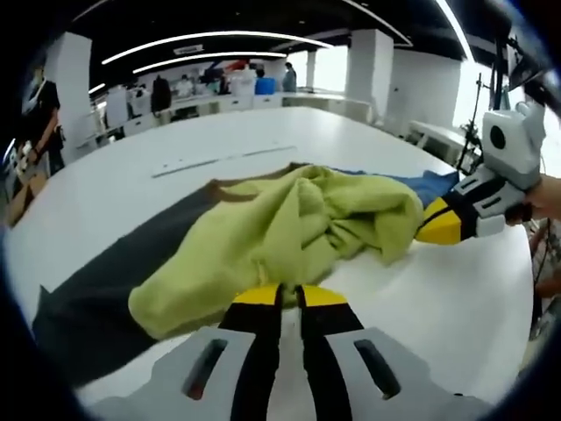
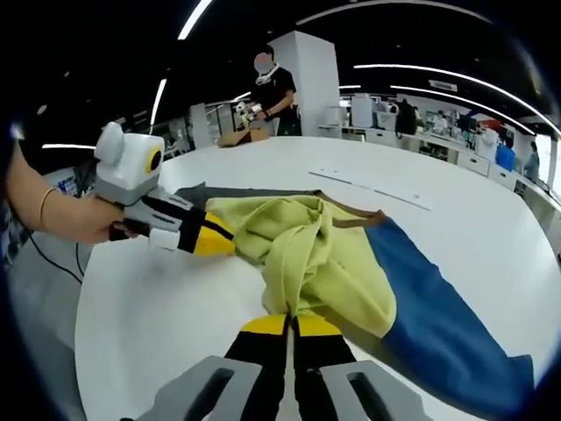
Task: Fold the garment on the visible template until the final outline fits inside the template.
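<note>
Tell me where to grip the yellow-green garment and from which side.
Grip the garment by its loose outer edges, one gripper from each end, coming in low along the table. It lies crumpled in a heap on the template, so the thin bottom edges are likely easiest to pinch.

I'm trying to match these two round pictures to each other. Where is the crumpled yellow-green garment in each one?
Left gripper view: the yellow-green garment lies mid-picture, just above that view's own jaws, on the dark part of the template.
Right gripper view: the garment sits at centre, with the blue part of the template to its right.
Shared landmark: the white table, which carries everything in both.
</note>
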### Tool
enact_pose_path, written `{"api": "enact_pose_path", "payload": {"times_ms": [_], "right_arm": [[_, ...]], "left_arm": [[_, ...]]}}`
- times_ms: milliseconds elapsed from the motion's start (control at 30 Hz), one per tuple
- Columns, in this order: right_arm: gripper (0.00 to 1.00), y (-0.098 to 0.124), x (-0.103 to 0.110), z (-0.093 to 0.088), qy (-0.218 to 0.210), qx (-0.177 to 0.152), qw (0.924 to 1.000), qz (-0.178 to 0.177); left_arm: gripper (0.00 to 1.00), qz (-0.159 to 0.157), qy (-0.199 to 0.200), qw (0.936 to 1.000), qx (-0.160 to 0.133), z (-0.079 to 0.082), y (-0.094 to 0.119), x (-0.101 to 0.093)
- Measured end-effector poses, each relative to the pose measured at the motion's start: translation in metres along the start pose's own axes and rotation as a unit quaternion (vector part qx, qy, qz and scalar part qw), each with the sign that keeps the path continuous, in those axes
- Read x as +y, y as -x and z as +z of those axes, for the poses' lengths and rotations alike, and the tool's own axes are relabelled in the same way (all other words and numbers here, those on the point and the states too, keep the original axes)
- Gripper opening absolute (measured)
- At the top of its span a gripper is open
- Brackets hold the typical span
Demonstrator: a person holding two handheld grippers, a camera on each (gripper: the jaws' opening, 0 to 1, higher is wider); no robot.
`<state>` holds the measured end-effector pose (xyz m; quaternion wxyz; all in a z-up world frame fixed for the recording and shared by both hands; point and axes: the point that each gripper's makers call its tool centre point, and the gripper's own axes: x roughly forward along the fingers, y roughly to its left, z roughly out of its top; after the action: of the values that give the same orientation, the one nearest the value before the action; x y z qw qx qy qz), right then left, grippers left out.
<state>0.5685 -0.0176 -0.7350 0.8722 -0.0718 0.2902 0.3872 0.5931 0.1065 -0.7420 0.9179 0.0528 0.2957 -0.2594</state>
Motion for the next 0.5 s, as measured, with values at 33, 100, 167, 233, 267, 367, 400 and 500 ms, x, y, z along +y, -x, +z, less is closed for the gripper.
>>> {"api": "enact_pose_path", "payload": {"times_ms": [33,100,167,233,267,367,400,500], "right_arm": [[0.0,0.0,0.0,0.0,0.0,0.0,1.0,0.0],[0.0,0.001,0.001,0.001,0.0,-0.003,1.0,0.001],[0.0,0.001,0.001,0.001,-0.001,-0.003,1.0,0.001],[0.0,0.002,0.001,0.002,-0.003,-0.005,1.0,0.0],[0.0,0.003,0.001,0.003,-0.004,-0.006,1.0,0.0],[0.0,0.007,0.0,0.007,-0.008,-0.013,0.9999,-0.002],[0.0,0.008,0.0,0.009,-0.008,-0.015,0.9999,-0.003],[0.0,0.013,-0.001,0.012,-0.011,-0.021,0.9997,-0.007]], "left_arm": [[0.0,-0.003,0.0,1.0,-0.001,0.0,0.001,0.0],[0.0,-0.006,-0.003,1.0,0.0,0.001,0.004,-0.001],[0.0,-0.01,-0.013,0.9999,0.001,0.001,0.005,-0.001],[0.0,-0.012,-0.013,0.9998,0.0,0.001,0.007,0.0],[0.0,-0.016,-0.011,0.9998,-0.002,0.002,0.009,0.0],[0.0,-0.023,-0.013,0.9996,-0.007,0.006,0.015,-0.002],[0.0,-0.025,-0.012,0.9996,-0.008,0.007,0.018,-0.002],[0.0,-0.033,-0.008,0.9993,-0.012,0.011,0.027,-0.003]]}}
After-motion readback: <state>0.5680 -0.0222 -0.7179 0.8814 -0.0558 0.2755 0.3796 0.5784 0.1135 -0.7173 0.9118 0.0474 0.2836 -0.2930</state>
